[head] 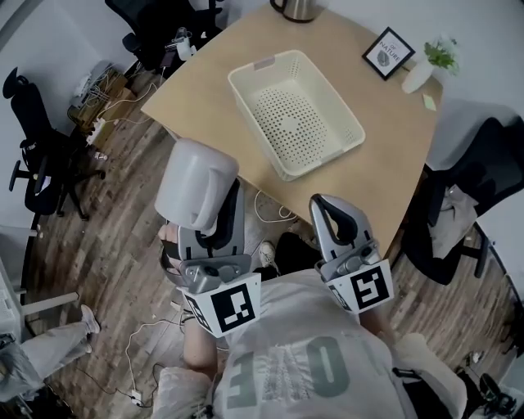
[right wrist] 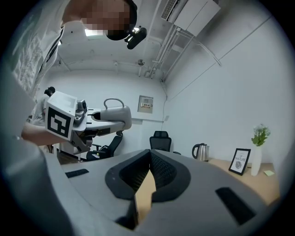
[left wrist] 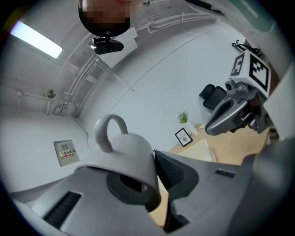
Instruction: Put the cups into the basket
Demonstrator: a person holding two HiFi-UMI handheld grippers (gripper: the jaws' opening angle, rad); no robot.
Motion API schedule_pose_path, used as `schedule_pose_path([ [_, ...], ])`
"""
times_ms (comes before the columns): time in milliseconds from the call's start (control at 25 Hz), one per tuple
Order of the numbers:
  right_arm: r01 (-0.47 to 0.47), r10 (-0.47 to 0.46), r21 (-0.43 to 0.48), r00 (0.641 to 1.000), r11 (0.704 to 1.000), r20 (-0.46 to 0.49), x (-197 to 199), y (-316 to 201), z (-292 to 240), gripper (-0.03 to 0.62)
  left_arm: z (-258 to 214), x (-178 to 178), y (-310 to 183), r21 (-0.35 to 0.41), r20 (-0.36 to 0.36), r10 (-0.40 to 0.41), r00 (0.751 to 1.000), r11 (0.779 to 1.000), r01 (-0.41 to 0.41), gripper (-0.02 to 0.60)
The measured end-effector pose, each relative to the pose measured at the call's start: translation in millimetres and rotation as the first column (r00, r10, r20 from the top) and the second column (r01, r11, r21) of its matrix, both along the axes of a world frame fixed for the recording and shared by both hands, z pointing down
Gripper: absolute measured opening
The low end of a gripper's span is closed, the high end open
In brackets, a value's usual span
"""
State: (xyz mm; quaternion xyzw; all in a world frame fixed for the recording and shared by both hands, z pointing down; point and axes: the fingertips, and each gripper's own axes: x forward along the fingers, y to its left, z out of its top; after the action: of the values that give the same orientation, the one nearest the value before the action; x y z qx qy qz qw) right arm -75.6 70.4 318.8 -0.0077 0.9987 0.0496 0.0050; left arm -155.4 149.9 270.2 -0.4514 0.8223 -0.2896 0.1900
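Note:
My left gripper (head: 214,214) is shut on the rim of a grey cup (head: 196,184), held up in the air short of the table's near edge. In the left gripper view the grey cup (left wrist: 126,159) fills the jaws, handle upward. The white perforated basket (head: 295,112) sits empty on the wooden table (head: 205,90), ahead and to the right of the cup. My right gripper (head: 333,214) is shut with nothing in it, raised beside the left one near the table edge. In the right gripper view its pads (right wrist: 159,173) meet, and the cup (right wrist: 114,117) shows at the left.
A kettle (head: 295,8), a framed picture (head: 388,52) and a small plant in a white vase (head: 430,64) stand at the table's far side. Black office chairs (head: 37,155) stand on the wood floor at left and right (head: 458,213). Cables lie on the floor (head: 155,327).

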Motion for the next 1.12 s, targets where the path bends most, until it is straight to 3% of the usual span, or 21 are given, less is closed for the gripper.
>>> schedule_pose_path([
  [200, -0.037, 0.036, 0.021, 0.999, 0.999, 0.04, -15.1, -37.2, -17.0, -0.002, 1.5, -11.5, -36.9, 0.009, -0.025, 0.042, 0.999, 0.999, -0.042, 0.064],
  [400, -0.032, 0.034, -0.031, 0.997, 0.999, 0.074, -40.2, -76.2, -32.5, -0.002, 7.7, -30.3, -72.8, -0.035, -0.052, 0.052, 0.997, 0.998, -0.054, 0.063],
  [560, -0.052, 0.054, -0.021, 0.993, 0.998, 0.101, -60.0, -111.9, -40.2, -0.002, 14.3, -51.4, -106.4, -0.046, -0.079, 0.065, 0.995, 0.997, -0.069, 0.064],
  [760, -0.065, 0.076, -0.093, 0.989, 0.994, 0.128, -74.8, -146.7, -33.6, -0.002, 23.7, -70.5, -151.0, -0.126, -0.077, 0.084, 0.993, 0.988, -0.093, 0.064],
  [920, -0.056, 0.079, -0.154, 0.986, 0.987, 0.149, -86.4, -165.5, -32.6, -0.002, 21.9, -80.7, -183.1, -0.119, -0.117, 0.096, 0.988, 0.987, -0.11, 0.064],
  [1120, -0.081, 0.105, -0.168, 0.984, 0.982, 0.143, -103.3, -169.1, -29.8, -0.002, 11.9, -91.7, -195.5, -0.085, -0.07, 0.171, 0.983, 0.981, -0.177, 0.063],
])
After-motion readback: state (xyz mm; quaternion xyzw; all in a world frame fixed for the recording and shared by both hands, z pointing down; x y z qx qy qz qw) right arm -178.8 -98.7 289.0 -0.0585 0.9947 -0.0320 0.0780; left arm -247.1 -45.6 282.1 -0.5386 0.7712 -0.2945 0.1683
